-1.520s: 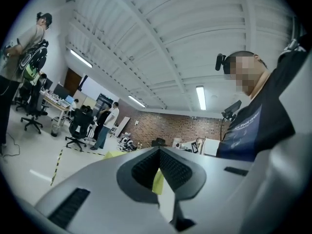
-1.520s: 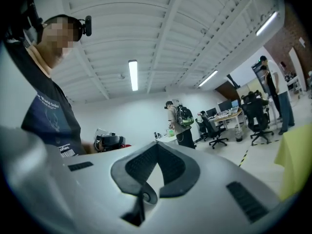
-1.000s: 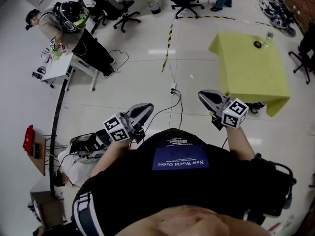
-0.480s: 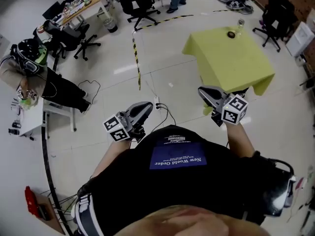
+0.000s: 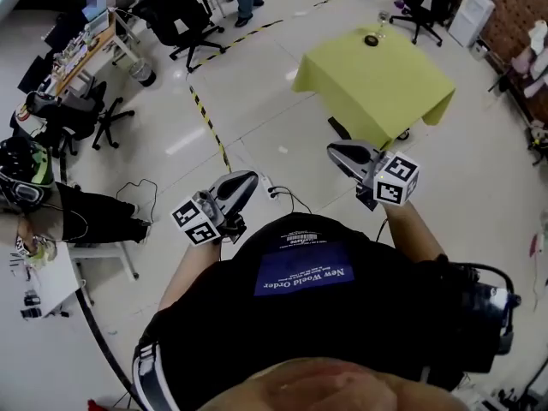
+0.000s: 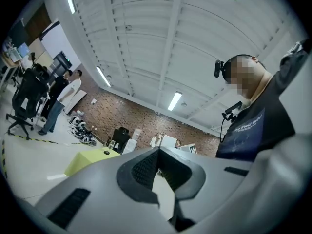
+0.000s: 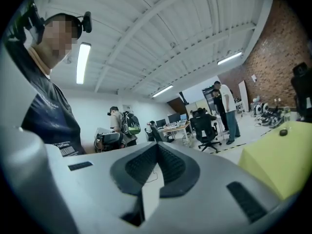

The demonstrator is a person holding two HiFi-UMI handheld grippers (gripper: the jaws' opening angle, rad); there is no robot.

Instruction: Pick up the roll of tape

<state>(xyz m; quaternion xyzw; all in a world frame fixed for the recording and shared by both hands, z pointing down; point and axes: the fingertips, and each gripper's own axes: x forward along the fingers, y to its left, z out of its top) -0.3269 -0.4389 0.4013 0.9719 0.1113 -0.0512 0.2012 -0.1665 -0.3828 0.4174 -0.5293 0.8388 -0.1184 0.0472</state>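
Desk (image 5: 377,84) under yellow cloth — just one — carries one roll of tape (image 5: 371,40) beside one clear bottle (image 5: 382,26) at its far edge. Well apart, two: left hand-held gripper (image 5: 247,177) and right hand-held gripper (image 5: 334,151), jaws pressed together, empty.

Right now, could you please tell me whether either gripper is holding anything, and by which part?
Nothing is held: the left gripper and the right gripper both have jaws together, nothing between them.
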